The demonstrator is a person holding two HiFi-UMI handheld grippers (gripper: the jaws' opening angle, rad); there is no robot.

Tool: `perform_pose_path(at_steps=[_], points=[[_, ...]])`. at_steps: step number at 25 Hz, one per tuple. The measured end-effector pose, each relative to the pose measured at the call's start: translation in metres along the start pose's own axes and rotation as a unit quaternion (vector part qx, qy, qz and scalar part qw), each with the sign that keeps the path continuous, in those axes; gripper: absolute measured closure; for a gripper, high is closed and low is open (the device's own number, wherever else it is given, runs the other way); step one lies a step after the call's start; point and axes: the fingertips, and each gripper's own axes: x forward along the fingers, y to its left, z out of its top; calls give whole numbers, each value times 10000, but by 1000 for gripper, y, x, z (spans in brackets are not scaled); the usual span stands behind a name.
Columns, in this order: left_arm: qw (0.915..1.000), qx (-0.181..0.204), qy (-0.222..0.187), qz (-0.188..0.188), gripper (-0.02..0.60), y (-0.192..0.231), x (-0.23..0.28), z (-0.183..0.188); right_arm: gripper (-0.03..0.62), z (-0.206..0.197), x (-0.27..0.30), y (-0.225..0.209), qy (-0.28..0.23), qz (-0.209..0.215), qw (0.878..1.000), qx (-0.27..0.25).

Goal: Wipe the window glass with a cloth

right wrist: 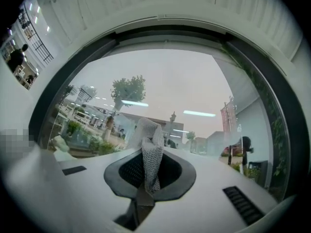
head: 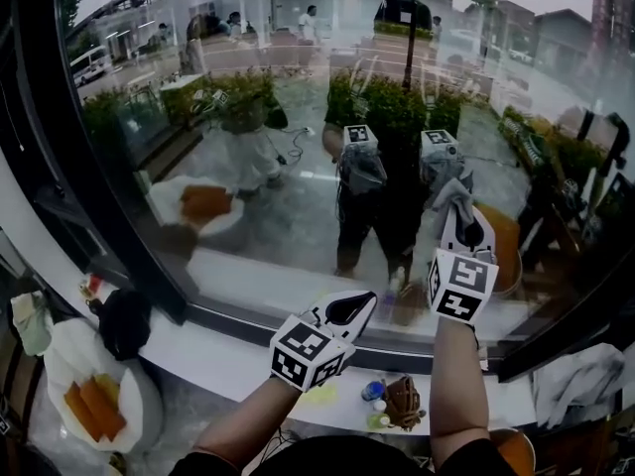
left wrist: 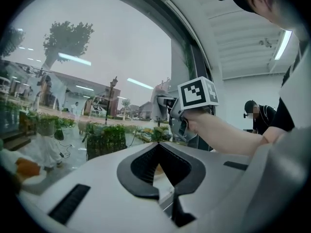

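The window glass (head: 288,196) fills most of the head view and mirrors both grippers. My right gripper (head: 462,228) is raised toward the pane and is shut on a grey mesh cloth (head: 452,194), which bunches at the jaw tips close to the glass. In the right gripper view the cloth (right wrist: 150,149) stands up from between the closed jaws (right wrist: 146,191), in front of the glass (right wrist: 165,76). My left gripper (head: 349,309) is lower, near the bottom frame, with its jaws together and nothing in them. The left gripper view shows its closed jaws (left wrist: 167,178) and the right gripper's marker cube (left wrist: 198,92).
A dark window frame (head: 40,157) runs down the left and along the bottom. Below it a white sill (head: 228,360) carries small items (head: 393,401). A plate with orange food (head: 91,405) and a black object (head: 124,321) lie at lower left. A pale cloth (head: 587,375) sits at lower right.
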Motion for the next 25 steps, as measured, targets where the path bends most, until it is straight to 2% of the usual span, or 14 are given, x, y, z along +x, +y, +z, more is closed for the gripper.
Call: perform_pose_path(at_steps=[6,18,25], points=[[9997,-124,-38,228,574,50,-51,-6,553,13,16,98,-23,429,9991,-37],[9954,-7,68,953,574,141,-172,-31,553,32,41,280,43,1225,9924,120],[9931,-82,54,1170,574,173,-204,-38,553,38,47,364,47,1702,9854,35]])
